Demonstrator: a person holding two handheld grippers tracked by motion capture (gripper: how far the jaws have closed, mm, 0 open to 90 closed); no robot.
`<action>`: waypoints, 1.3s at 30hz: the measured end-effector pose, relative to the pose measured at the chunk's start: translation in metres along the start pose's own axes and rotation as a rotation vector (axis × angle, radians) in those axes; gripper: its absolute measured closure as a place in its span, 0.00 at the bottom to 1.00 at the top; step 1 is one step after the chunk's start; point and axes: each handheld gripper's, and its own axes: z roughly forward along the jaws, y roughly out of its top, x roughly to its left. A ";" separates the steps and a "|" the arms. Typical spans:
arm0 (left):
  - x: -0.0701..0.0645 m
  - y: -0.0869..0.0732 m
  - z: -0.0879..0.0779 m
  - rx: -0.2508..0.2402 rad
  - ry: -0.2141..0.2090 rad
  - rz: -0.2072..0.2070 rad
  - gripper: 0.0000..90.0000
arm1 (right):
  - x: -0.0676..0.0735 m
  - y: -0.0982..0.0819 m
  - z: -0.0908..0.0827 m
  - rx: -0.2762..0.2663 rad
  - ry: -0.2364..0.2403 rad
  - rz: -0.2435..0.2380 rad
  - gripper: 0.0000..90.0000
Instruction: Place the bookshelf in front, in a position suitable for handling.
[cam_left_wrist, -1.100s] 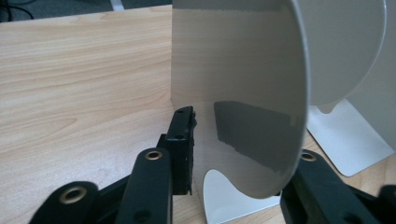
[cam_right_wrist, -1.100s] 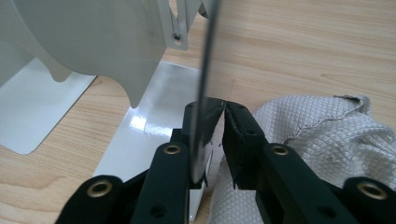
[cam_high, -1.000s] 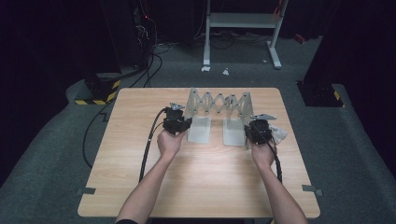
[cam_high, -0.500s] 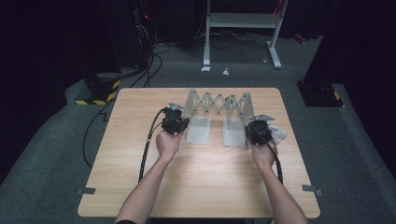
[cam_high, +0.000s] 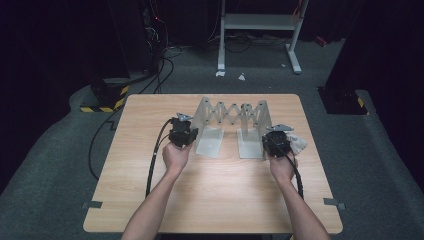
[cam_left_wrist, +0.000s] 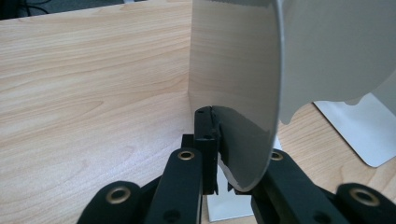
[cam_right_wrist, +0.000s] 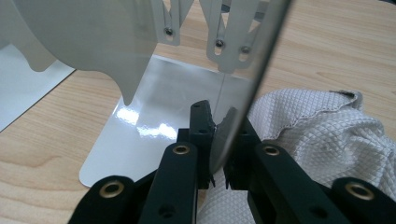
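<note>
A folding metal rack (cam_high: 232, 111) with scissor links stands across the far half of the wooden table (cam_high: 215, 190). In the left gripper view my left gripper (cam_left_wrist: 216, 122) is shut on the lower edge of the rack's left end plate (cam_left_wrist: 233, 60); its jaws have just been closing on it. My right gripper (cam_right_wrist: 218, 120) pinches the thin edge of the right end plate (cam_right_wrist: 261, 60), and its jaws too have just been closing. From above, the left gripper (cam_high: 194, 132) and right gripper (cam_high: 269, 134) sit at the rack's two ends.
A crumpled white cloth (cam_right_wrist: 322, 126) lies on the table just right of my right gripper, seen also from above as the cloth (cam_high: 298, 143). The rack's flat base plates (cam_high: 210, 142) rest between my hands. A black cable (cam_high: 152, 165) trails from the left gripper.
</note>
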 end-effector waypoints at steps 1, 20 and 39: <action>0.000 0.000 0.000 0.000 0.000 0.000 0.93 | 0.000 0.000 0.000 0.000 0.000 0.000 0.94; 0.001 -0.015 -0.017 -0.011 0.008 -0.006 0.92 | 0.008 -0.007 -0.008 0.003 0.033 -0.038 0.94; 0.001 -0.034 -0.035 -0.043 0.012 -0.011 0.92 | 0.020 -0.017 -0.018 -0.012 0.059 -0.057 0.94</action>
